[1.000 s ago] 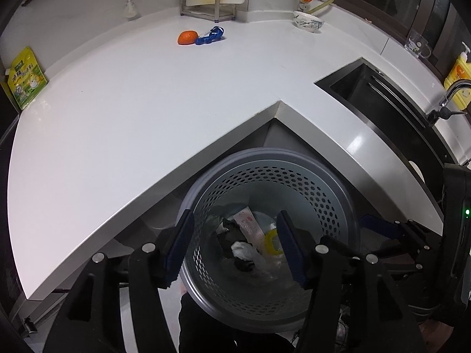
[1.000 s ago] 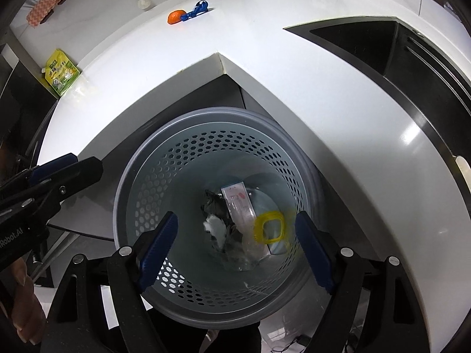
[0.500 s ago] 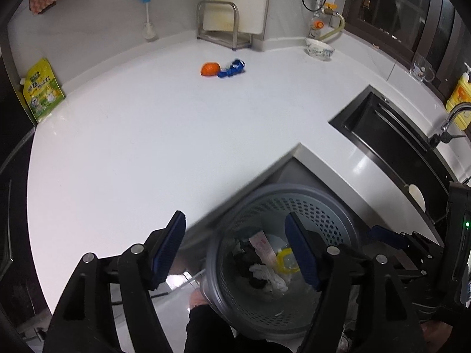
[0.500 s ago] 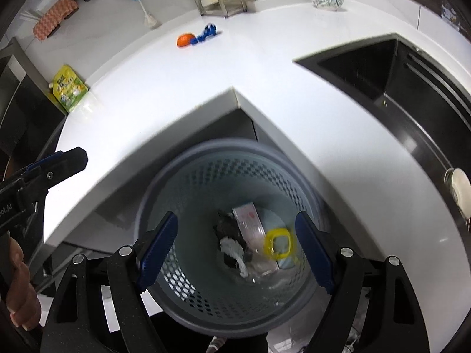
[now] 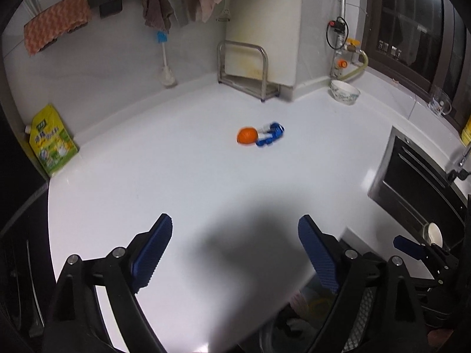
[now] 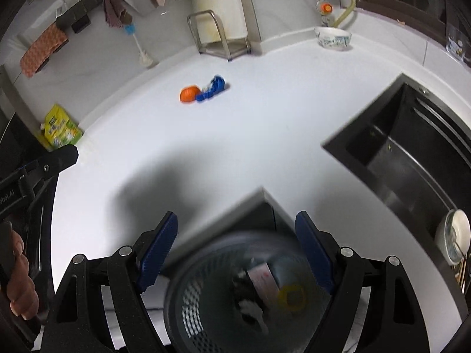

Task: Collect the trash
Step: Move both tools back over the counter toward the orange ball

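An orange scrap [image 5: 246,136] and a blue crumpled wrapper [image 5: 270,138] lie side by side far back on the white counter [image 5: 182,182]; the right wrist view shows the orange scrap [image 6: 189,94] and the blue wrapper [image 6: 212,88] too. My left gripper [image 5: 235,228] hangs over the counter, its jaws opening with nothing between them. My right gripper [image 6: 236,225] is open and empty above the grey perforated bin [image 6: 206,288], which holds a pink-white packet, a yellow ring and dark scraps. In the left wrist view the bin [image 5: 362,317] shows only at the lower right.
A black sink [image 6: 412,158] is sunk into the counter on the right, a bowl [image 6: 456,235] inside it. At the back stand a metal rack [image 5: 244,70], a patterned bowl [image 5: 345,91], a brush [image 5: 167,73] and a yellow-green pouch [image 5: 52,141]. Cloths hang on the wall.
Both grippers rose from over the bin and swung up toward the counter. The left jaws spread wider. The bin slid to the bottom of both views.
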`<move>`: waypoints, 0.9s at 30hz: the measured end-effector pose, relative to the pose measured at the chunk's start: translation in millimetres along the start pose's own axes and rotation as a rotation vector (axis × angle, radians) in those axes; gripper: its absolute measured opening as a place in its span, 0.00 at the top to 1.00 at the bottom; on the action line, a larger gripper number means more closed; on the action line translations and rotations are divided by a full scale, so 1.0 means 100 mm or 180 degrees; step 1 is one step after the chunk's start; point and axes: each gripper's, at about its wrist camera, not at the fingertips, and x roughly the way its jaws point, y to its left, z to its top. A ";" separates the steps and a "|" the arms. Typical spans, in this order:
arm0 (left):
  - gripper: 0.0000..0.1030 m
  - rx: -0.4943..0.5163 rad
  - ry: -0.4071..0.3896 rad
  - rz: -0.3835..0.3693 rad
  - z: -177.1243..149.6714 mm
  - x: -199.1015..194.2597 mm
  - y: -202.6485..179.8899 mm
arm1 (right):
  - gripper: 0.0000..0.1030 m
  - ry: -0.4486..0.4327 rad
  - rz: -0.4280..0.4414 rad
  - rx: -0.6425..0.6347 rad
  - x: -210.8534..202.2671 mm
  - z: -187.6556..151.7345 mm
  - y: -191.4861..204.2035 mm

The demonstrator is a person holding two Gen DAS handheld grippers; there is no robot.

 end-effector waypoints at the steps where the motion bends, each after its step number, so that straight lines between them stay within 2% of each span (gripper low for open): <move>1: 0.14 0.0008 -0.0031 -0.0005 0.07 0.04 0.04 | 0.24 -0.0026 -0.0013 0.0016 0.04 0.09 0.03; 6: 0.11 0.0055 -0.0078 -0.0047 0.41 0.37 0.20 | 0.24 -0.0097 -0.0068 0.0082 0.28 0.44 0.14; 14: 0.11 0.0112 0.0022 -0.0143 0.79 1.01 0.34 | 0.24 -0.0176 -0.0199 0.0228 0.69 0.95 0.21; 27: 0.11 0.0160 0.0241 -0.0249 1.09 1.81 0.37 | 0.24 -0.0083 -0.0332 0.0278 1.36 1.50 0.18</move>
